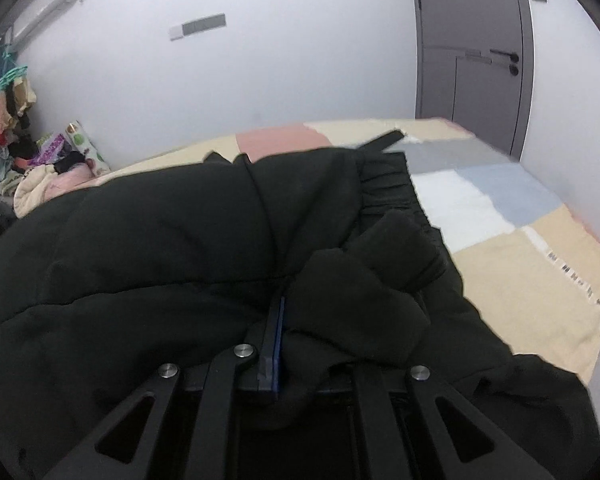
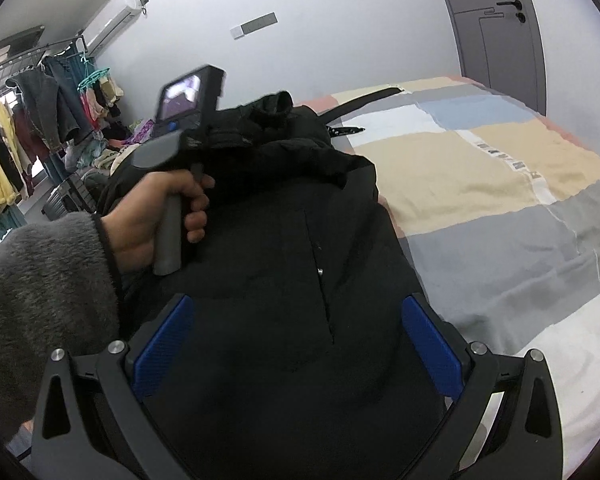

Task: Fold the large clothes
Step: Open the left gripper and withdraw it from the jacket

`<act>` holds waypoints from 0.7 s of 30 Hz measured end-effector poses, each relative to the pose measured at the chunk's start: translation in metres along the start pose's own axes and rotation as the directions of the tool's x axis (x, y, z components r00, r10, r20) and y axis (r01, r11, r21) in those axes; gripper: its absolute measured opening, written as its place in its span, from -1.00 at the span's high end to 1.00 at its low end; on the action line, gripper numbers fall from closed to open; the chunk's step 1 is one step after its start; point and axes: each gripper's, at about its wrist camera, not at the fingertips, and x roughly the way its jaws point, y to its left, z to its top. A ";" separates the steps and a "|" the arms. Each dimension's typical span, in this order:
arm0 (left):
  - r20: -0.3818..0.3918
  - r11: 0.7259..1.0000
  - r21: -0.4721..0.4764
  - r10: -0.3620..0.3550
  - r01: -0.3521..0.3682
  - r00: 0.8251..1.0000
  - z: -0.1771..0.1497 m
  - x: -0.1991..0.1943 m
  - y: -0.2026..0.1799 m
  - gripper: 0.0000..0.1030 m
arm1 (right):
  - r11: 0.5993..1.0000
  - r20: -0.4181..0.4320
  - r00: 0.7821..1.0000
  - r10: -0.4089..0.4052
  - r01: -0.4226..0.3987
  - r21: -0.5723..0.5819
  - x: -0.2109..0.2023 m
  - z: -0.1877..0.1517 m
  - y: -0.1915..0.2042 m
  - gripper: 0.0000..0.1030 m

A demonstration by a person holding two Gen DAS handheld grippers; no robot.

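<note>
Only right-wrist view shows person's left hand (image 2: pixel 156 216) | left gripper (image 1: pixel 278 300) pinches bulky black padded coat (image 1: pixel 160 248) | right gripper (image 2: pixel 296 336) gapes wide above coat, apart.

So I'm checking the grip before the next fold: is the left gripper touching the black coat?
Touching. The left wrist view shows the left gripper shut, with black coat fabric pinched between its blue pads and bunched around the fingertips.

Black coat (image 1: pixel 160 248) folds hide the right finger of the left tongs (image 1: pixel 278 312); the coat's near edge is cropped.
</note>
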 end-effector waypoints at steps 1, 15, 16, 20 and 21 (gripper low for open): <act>-0.003 1.000 -0.008 0.004 -0.004 1.000 0.001 -0.008 0.003 0.77 | 1.000 -0.002 1.000 -0.002 0.002 0.002 0.000 0.000 0.000 -1.00; 0.177 0.995 0.010 0.095 -0.098 0.980 0.017 -0.182 0.028 -0.79 | 0.998 0.089 0.996 0.012 -0.007 -0.062 -0.041 0.004 0.014 -1.00; 0.183 0.995 0.002 0.094 -0.096 0.979 0.019 -0.199 0.032 -0.79 | 0.998 0.097 0.995 0.011 -0.004 -0.067 -0.043 0.005 0.015 -1.00; 0.189 0.995 -0.028 0.099 -0.095 0.977 0.019 -0.251 0.046 -0.79 | 0.998 0.121 0.992 0.025 -0.016 -0.067 -0.058 0.004 0.022 -1.00; 0.197 0.996 -0.039 0.092 -0.086 0.976 0.017 -0.268 0.051 -0.79 | 0.997 0.122 0.992 0.029 -0.020 -0.074 -0.061 0.003 0.024 -1.00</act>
